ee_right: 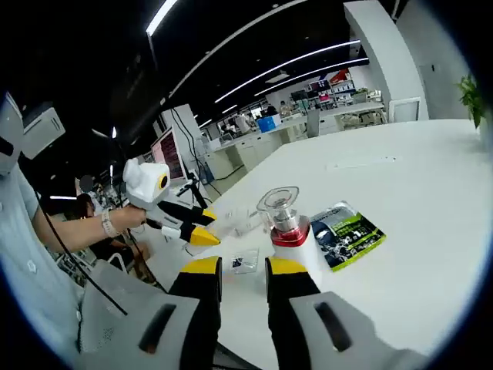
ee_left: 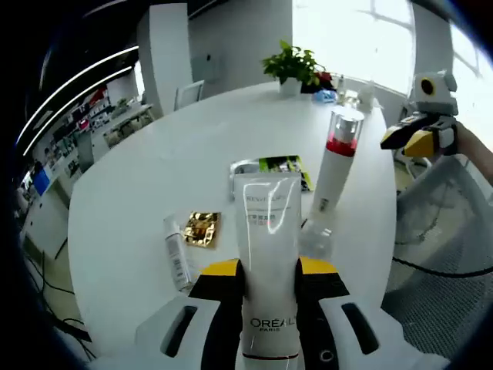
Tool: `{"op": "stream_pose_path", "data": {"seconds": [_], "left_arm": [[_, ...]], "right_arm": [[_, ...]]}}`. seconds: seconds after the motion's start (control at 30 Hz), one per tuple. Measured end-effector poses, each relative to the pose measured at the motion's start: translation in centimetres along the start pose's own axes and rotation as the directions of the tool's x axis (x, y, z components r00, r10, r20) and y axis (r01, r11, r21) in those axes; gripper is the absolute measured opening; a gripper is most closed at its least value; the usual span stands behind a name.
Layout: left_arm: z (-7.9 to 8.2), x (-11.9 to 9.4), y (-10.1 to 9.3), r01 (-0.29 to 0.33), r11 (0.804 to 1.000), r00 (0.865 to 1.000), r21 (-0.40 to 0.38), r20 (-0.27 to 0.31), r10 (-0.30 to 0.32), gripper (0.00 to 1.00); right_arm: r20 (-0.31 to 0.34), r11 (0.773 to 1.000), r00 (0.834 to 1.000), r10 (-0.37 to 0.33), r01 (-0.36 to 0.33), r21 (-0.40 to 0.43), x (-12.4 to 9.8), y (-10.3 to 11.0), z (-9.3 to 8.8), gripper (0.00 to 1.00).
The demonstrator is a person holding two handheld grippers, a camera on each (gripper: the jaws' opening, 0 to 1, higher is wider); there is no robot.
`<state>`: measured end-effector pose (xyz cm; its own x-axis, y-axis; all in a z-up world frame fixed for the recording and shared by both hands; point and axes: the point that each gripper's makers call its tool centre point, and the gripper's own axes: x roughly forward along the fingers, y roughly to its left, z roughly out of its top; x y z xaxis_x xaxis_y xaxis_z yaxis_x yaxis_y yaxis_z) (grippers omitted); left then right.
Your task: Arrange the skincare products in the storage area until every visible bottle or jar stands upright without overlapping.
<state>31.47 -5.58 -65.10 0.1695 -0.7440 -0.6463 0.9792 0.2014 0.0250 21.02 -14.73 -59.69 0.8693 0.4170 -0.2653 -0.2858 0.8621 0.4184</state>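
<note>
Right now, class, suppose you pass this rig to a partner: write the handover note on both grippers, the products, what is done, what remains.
Left gripper: shut on the white tube, held over the white table.
Right gripper: open, holding nothing, close to the pump bottle.
Done: pump bottle with the red band stands upright beside the green leaflet.
Left: stand the tube up; a small slim bottle and a gold sachet sit near it, apart from each other.
</note>
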Motion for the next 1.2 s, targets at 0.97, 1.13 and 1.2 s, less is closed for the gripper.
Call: {"op": "stream_pose_path", "data": {"seconds": [0.97, 1.13, 1.2], "left_arm": [[7.2, 0.5, -9.9, 0.017, 0.966, 0.975, 0.256, 0.208, -0.072, 0.22], [7.3, 0.9, -10.0, 0.013, 0.961, 0.974, 0.277, 0.212, -0.074, 0.25], [7.4, 1.0, -10.1, 0.027, 0.957, 0.972, 0.287, 0.217, -0.092, 0.26]], "right_arm": [[0.242, 0.906, 0.97, 0.001, -0.103, 0.409, 1.7, 0.5, 1.8, 0.12], [0.22, 0.941, 0.975, -0.007, -0.067, 0.33, 1.4, 0.8, 2.2, 0.08], [0.201, 0.97, 0.979, -0.013, -0.037, 0.241, 1.3, 0.9, 2.5, 0.08]]}}
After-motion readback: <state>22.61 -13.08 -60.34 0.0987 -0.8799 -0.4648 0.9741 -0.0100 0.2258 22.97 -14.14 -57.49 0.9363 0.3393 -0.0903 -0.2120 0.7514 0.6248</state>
